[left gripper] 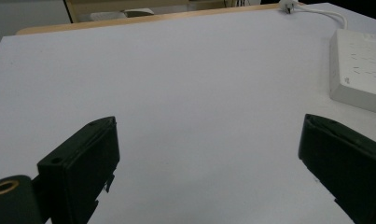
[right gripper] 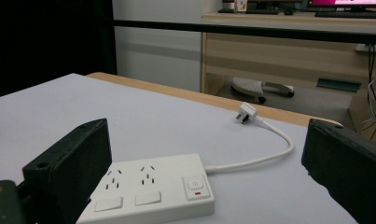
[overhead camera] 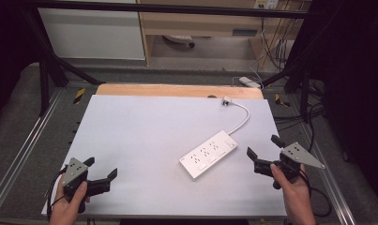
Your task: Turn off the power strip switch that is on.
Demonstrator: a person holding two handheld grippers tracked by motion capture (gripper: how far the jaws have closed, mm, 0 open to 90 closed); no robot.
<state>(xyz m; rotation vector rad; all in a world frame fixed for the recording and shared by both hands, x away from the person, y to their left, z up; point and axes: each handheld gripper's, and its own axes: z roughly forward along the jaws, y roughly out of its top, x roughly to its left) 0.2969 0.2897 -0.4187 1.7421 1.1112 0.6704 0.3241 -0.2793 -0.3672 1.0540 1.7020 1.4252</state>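
Observation:
A white power strip (overhead camera: 208,153) lies diagonally on the white table (overhead camera: 144,131), right of centre. Its white cable (overhead camera: 240,123) curves back to a plug (overhead camera: 225,100) resting near the far edge. My right gripper (overhead camera: 264,147) is open just right of the strip, jaws wide apart and empty; in the right gripper view the strip (right gripper: 153,191) lies between the jaws, the plug (right gripper: 245,113) farther off. My left gripper (overhead camera: 101,168) is open near the front left corner, holding nothing; the strip's end (left gripper: 358,70) shows at the right of its view.
A wooden strip (overhead camera: 177,90) runs along the table's far edge. Black frame bars (overhead camera: 50,70) stand at both sides, metal rails (overhead camera: 18,154) flank the table. Behind are a wooden desk (overhead camera: 200,23) and hanging cables (overhead camera: 275,42).

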